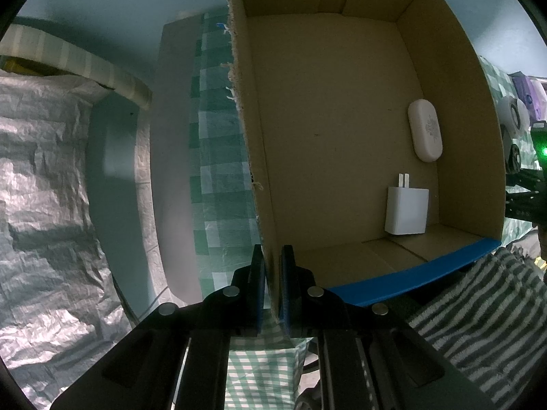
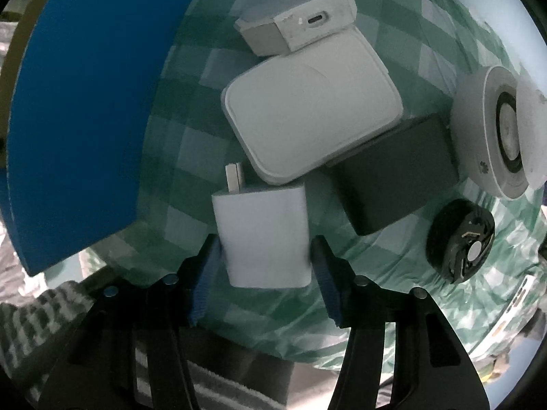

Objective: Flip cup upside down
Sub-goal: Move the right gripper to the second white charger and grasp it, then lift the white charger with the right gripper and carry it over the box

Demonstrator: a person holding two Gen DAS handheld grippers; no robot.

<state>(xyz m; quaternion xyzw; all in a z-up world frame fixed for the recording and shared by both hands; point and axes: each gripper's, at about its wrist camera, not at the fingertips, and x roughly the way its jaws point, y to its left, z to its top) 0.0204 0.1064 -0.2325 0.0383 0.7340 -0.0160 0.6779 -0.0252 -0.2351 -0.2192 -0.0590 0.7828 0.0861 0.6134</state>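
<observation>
Inside box (image 1: 335, 136), two white items, left gripper (image 1: 272, 273) fingers pinching its wall, right gripper (image 2: 265, 266) fingers around one white charger (image 2: 263, 235).

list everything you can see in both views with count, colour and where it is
cardboard box: 1, brown with blue rim, on checked cloth
oval case: 1, white, inside box
boxed charger: 1, white, inside box
checked cloth: 1, green-white, under everything
charger: 1, white, between right jaws
flat pad: 1, white, on cloth
small box: 1, grey-white, on pad
black block: 1, beside pad
left gripper: black, clamping box wall
right gripper: black, around charger
</observation>
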